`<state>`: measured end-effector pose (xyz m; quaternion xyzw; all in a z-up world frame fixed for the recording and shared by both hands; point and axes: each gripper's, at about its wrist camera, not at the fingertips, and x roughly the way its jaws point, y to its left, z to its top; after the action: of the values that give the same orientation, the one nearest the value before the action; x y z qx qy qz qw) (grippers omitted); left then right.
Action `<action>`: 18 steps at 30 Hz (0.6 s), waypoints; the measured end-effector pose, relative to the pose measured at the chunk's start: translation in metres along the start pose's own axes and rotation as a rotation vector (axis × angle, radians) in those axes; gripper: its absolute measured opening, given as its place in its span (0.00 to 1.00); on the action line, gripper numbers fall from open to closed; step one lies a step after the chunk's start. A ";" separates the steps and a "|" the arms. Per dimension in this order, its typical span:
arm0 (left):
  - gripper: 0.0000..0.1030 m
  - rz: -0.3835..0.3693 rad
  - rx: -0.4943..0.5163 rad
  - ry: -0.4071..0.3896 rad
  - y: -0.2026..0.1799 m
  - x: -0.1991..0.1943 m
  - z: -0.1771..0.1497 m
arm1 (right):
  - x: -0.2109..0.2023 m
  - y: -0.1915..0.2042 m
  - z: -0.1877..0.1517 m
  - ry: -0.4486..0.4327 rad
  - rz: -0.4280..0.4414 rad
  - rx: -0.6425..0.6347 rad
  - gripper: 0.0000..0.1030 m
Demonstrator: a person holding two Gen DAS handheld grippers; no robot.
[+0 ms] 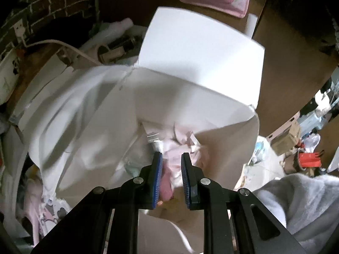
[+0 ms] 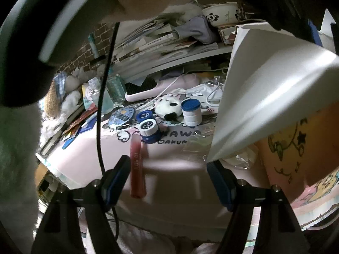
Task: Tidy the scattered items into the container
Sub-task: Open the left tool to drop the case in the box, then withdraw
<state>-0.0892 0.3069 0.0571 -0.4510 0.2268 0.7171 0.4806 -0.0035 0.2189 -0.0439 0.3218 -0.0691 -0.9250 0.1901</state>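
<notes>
Cluttered pink desk mat [image 2: 89,158] under piled books and a brick wall behind, with small items spread on it: a reddish lip gloss tube [image 2: 137,167], blue-and-white round cases [image 2: 148,129], a toy panda [image 2: 168,108]. White box [image 1: 190,67] with open flaps standing at the right of the mat, already holding pink crumpled things.

Risk, as a guess: could knock the tube so it rolls away, since it lies loose and close to one finger only; could also push down the raised flap [image 2: 264,97] and block the opening.

Right gripper [image 2: 169,182] spread wide, empty, hanging just above the mat with the tube lying near its left finger. Left gripper [image 1: 171,177] narrow, over the box, with a pink object [image 1: 166,187] between the blue pads [image 1: 157,177]; cannot tell whether really clamped.
</notes>
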 end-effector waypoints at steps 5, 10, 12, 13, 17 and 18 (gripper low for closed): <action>0.52 0.013 -0.001 -0.002 0.001 -0.003 -0.004 | -0.001 -0.001 0.000 -0.004 -0.002 0.003 0.69; 0.82 0.006 0.004 -0.093 -0.001 -0.028 -0.007 | -0.002 -0.003 -0.001 -0.007 -0.012 0.005 0.69; 0.88 0.027 0.005 -0.116 -0.003 -0.037 -0.009 | -0.001 -0.005 -0.001 -0.002 -0.010 0.014 0.69; 0.89 0.043 0.010 -0.126 -0.003 -0.042 -0.012 | 0.000 -0.006 -0.001 -0.002 -0.013 0.015 0.69; 0.92 0.082 -0.006 -0.185 0.004 -0.066 -0.027 | 0.000 -0.008 -0.001 -0.006 -0.013 0.021 0.69; 0.93 0.086 -0.023 -0.208 0.007 -0.073 -0.032 | 0.000 -0.008 -0.002 -0.007 -0.013 0.019 0.69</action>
<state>-0.0724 0.2439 0.1039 -0.3695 0.1865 0.7825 0.4652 -0.0048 0.2263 -0.0470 0.3206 -0.0762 -0.9267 0.1807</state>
